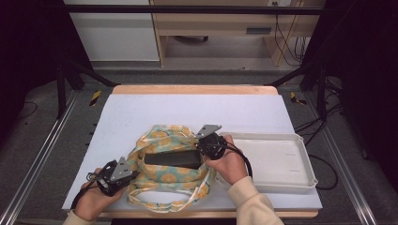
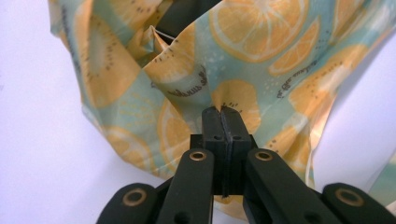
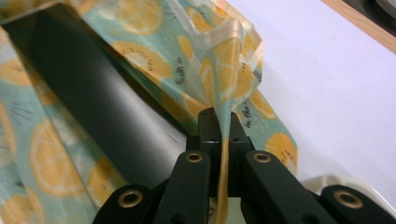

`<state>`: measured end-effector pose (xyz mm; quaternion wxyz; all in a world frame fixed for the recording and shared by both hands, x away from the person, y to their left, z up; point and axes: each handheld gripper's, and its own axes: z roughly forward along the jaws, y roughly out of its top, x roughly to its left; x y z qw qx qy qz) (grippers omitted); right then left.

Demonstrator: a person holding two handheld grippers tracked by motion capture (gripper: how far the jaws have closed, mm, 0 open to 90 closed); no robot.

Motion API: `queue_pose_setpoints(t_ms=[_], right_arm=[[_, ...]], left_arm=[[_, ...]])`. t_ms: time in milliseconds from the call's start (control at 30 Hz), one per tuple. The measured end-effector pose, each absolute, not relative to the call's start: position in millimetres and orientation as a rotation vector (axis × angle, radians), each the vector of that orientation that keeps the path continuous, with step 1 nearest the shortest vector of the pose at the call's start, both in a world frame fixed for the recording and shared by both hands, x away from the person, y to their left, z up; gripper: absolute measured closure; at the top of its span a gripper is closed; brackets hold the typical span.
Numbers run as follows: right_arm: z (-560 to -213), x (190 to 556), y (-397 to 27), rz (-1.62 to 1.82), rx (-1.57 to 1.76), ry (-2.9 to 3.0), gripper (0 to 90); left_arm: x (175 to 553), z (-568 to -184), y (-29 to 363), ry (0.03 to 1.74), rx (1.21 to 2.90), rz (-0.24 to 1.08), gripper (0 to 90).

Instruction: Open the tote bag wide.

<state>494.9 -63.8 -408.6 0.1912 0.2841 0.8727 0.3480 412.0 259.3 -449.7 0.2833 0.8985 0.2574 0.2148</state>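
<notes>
two hands come in from the bottom of the high view, each with a black two-jaw gripper. between them lies the teal fabric bag printed with orange citrus slices (image 1: 171, 171), mouth held open and facing up, near the front edge of the table. the left gripper (image 1: 133, 174) has its jaws pressed together on the bag's left rim; in the left gripper view the cloth (image 2: 243, 70) bunches right at the tips. the right gripper (image 1: 201, 146) is clamped on the bag's right rim, a fold of fabric (image 3: 224, 140) running down between its jaws. inside the bag sits a flat black rectangular object (image 1: 172, 159), its long axis running left to right across the table, slightly tilted; in the right gripper view its dark face (image 3: 107, 116) slopes beside the cloth. the bag's handles (image 1: 159, 202) trail toward the front edge. it all rests on a pale lavender mat (image 1: 141, 112) over a wooden tabletop (image 1: 192, 89). just right of the bag, a white shallow rectangular plastic tray (image 1: 307, 161) sits on the mat. beyond the table are grey floor, black frame legs, cables and a light wooden desk (image 1: 211, 23).
</notes>
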Motion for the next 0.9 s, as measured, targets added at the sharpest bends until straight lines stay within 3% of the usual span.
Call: queue_pose_setpoints(t_ms=[167,500,633,900], right_arm=[[-409.3,499.7,-71.5,0.964,0.847,2.435,90.0],[-409.0,495.4,-70.3,0.951,0.85,2.45,90.0],[-410.1,493.0,-66.7,0.946,0.85,2.45,90.0],[-421.4,501.5,-65.5,0.899,0.885,2.453,90.0]], left_arm=[[415.5,-449.5,262.5,0.697,2.434,0.639,90.0],[429.4,-445.9,277.2,0.776,2.326,0.76,90.0],[427.6,-442.2,277.9,0.749,2.303,0.734,90.0],[422.8,-456.9,266.3,0.68,2.476,0.67,90.0]])
